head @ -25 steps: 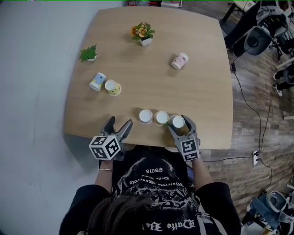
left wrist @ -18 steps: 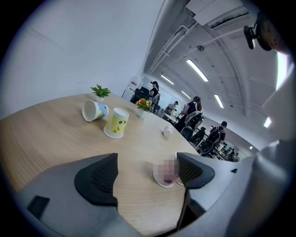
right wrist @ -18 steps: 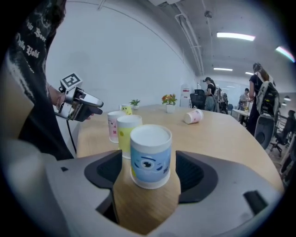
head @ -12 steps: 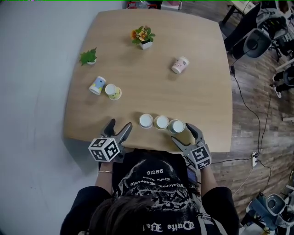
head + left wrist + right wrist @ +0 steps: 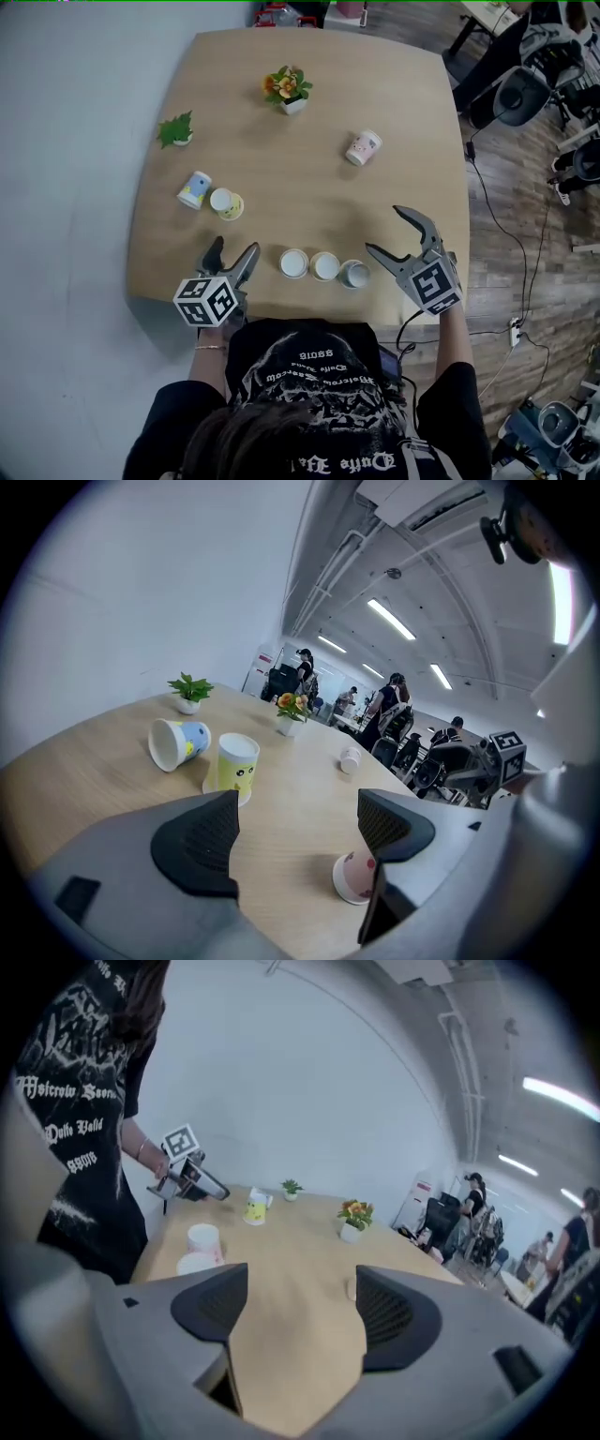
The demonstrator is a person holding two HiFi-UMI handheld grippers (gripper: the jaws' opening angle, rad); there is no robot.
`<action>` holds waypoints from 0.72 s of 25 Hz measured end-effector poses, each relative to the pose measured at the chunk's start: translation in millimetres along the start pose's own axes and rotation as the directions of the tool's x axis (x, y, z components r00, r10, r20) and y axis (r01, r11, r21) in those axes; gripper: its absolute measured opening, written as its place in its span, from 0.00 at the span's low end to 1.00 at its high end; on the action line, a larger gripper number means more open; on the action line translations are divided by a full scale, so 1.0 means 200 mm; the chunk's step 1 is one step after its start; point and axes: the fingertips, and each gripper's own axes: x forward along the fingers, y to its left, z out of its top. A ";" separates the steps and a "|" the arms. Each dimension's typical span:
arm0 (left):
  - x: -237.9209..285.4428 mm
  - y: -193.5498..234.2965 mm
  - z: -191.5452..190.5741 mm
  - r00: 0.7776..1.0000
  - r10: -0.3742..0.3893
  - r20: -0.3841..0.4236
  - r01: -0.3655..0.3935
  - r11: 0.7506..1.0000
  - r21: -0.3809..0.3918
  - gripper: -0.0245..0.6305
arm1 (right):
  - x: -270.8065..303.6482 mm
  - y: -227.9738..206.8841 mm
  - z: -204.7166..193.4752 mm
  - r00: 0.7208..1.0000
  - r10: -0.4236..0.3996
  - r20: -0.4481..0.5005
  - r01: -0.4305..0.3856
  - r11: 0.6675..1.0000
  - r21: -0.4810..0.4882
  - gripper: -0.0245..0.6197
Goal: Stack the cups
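Observation:
Three paper cups stand in a row near the table's front edge: left (image 5: 294, 263), middle (image 5: 325, 266), right (image 5: 355, 274). A yellow cup (image 5: 228, 202) stands beside a blue cup (image 5: 194, 189) that lies on its side, and a pink cup (image 5: 363, 147) lies further back. My left gripper (image 5: 232, 258) hangs open, left of the row, with nothing in it. My right gripper (image 5: 386, 232) is raised to the right of the row; its jaws have just been opening and nothing is between them. The left gripper view shows the yellow cup (image 5: 236, 766) and one row cup (image 5: 354, 877).
A small green plant (image 5: 176, 129) and a pot of flowers (image 5: 286, 89) stand at the back of the round wooden table (image 5: 412, 187). Office chairs and cables lie on the floor to the right. People and desks show far off in both gripper views.
My right gripper has let go of the right cup in the row, drawn back, then risen and swung to the right. The left gripper has shifted a little towards the table.

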 end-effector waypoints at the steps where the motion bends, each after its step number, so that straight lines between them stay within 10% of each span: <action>1: 0.01 0.01 0.02 1.000 0.008 0.002 -0.008 1.000 0.008 0.66 | 0.04 -0.05 0.02 1.000 0.014 -0.027 -0.016 0.998 -0.061 0.62; 5: 0.04 0.05 0.06 0.998 0.057 0.004 -0.057 0.998 0.010 0.66 | 0.21 -0.24 0.03 0.982 0.040 -0.186 -0.105 0.929 -0.356 0.62; 9: 0.08 0.09 0.07 0.995 0.096 0.004 -0.096 0.995 0.001 0.66 | 0.40 -0.43 -0.01 0.931 0.009 -0.364 -0.248 0.746 -0.618 0.62; 18: 0.02 0.18 0.09 0.979 0.205 0.018 -0.204 0.978 -0.054 0.66 | 0.77 -0.51 -0.27 0.788 0.047 -0.614 -0.581 0.384 -0.717 0.62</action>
